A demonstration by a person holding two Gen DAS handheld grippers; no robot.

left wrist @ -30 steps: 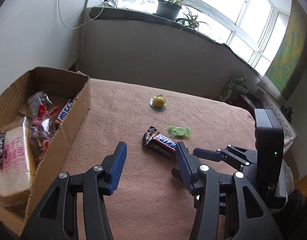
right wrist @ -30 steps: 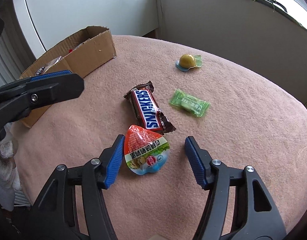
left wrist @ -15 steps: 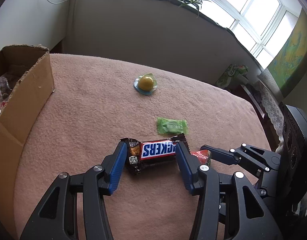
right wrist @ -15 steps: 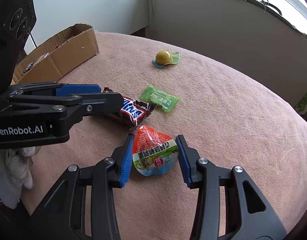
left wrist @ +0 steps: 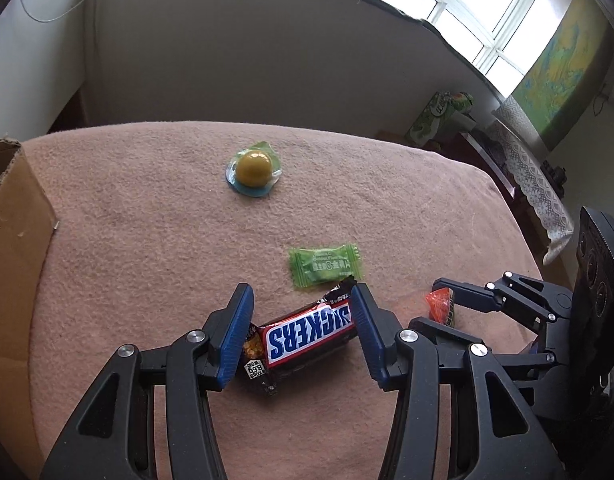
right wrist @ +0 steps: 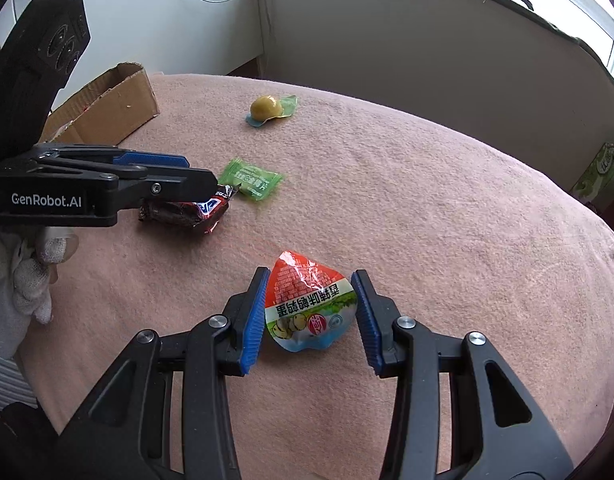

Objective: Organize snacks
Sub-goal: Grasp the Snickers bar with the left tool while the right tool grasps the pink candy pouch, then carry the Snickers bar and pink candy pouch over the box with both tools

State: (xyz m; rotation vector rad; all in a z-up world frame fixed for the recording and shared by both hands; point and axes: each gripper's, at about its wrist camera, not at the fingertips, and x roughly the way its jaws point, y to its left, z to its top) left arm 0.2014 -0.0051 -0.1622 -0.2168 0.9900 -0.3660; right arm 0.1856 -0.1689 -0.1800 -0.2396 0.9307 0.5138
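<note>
A Snickers bar (left wrist: pixel 307 334) lies crosswise on the pink cloth between the blue pads of my left gripper (left wrist: pixel 301 292). The jaws stand open around the bar, close to both of its ends. In the right wrist view that left gripper (right wrist: pixel 215 184) hangs low over the bar (right wrist: pixel 187 214). My right gripper (right wrist: pixel 310 276) is shut on a red, white and blue snack packet (right wrist: pixel 307 300), with a pad against each side. The left wrist view shows only a red corner of that packet (left wrist: pixel 439 306) between the right gripper's fingers.
A green wrapped candy (left wrist: pixel 325 266) lies just beyond the Snickers. Farther back sits a yellow jelly cup (left wrist: pixel 254 168). A cardboard box (left wrist: pixel 15 260) stands at the left edge of the cloth-covered table (left wrist: pixel 147 240). A gloved hand (right wrist: pixel 31 264) holds the left gripper.
My left gripper swung away from the box and came down around the Snickers bar, its opening unchanged. The right gripper's jaws closed onto the red packet.
</note>
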